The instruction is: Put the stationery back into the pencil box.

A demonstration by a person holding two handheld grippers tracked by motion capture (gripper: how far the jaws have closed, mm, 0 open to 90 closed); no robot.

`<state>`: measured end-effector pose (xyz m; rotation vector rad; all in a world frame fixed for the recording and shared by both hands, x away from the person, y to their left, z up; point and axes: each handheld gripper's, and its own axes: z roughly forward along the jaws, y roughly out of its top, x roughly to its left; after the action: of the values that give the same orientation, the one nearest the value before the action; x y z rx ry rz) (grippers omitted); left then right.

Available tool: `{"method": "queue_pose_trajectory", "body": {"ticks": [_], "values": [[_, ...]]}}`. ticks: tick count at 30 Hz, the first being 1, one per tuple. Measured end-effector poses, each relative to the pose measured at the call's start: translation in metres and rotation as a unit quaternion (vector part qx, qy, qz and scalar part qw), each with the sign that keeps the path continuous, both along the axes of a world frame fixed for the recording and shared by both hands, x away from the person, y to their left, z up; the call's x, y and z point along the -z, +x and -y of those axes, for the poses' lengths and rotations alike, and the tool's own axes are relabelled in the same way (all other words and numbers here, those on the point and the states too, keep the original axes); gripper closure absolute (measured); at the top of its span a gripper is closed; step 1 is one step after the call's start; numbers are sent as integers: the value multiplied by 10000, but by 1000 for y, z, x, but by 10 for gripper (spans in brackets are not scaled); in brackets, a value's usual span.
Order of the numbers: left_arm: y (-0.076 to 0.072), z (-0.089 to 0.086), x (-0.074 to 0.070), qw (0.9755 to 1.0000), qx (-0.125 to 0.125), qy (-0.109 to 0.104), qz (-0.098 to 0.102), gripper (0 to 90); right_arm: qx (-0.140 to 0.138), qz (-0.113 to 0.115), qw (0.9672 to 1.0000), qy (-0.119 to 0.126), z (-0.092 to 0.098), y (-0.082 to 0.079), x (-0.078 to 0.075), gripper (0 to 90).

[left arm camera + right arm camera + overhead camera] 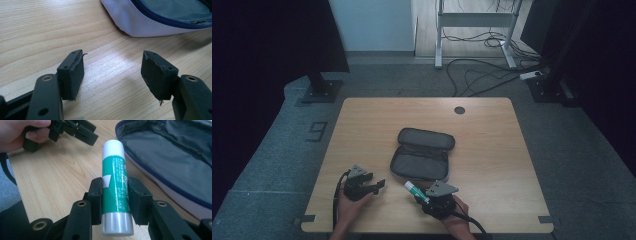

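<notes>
A glue stick (115,187), green label w/ white cap, is clamped between the jaws of the right gripper (115,200), held approx. mid-body, cap end pointing away from the hand. In the high view the glue stick (416,191) is seen just beside the near edge of the open pencil case (421,155), which lies unzipped near the middle of the table (492,150). The left gripper (112,72) is held low over bare wood w/ its jaws apart and nothing between them; the case's pale edge (140,22) is near but not touched.

Likely step: the stick is to be put into the case.

Risks, as judged:
- The stick is smooth and round, and only a short part of it is gripped, so it could be twisted or slid out if the cap is bumped against the zipper edge.
- The case is soft and unheld; it could be pushed away or its flap folded shut if the stick is driven in low. That could be prevented by steadying it w/ the left gripper.
- If released too early, i.e. over the rim, the stick could be rolled off across the table.
</notes>
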<state>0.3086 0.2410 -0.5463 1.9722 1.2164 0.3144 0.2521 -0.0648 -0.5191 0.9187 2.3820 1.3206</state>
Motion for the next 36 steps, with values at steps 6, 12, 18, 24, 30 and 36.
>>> {"method": "queue_pose_trajectory", "body": {"ticks": [6, 12, 18, 24, 30, 36], "values": [[0, 1, 0, 10000, -24, -1, 7, 350, 56, 103, 9999, 57, 3, 5, -8, 649], [0, 1, 0, 10000, -27, -9, 5, 350, 165, 176, 9996, 133, 9, 12, -15, 649], [0, 0, 0, 10000, -29, -31, -10, 350, 218, 179, 9994, 176, 12, 18, -18, 649], [0, 1, 0, 10000, -40, -37, -7, 350, 258, 252, 9991, 236, 12, 24, -24, 649], [0, 1, 0, 10000, -38, -22, -2, 350, 239, 234, 9991, 246, 7, 31, -25, 650], [0, 1, 0, 10000, -39, -24, -3, 350, 258, 227, 9991, 247, 6, 37, -26, 649]]}}
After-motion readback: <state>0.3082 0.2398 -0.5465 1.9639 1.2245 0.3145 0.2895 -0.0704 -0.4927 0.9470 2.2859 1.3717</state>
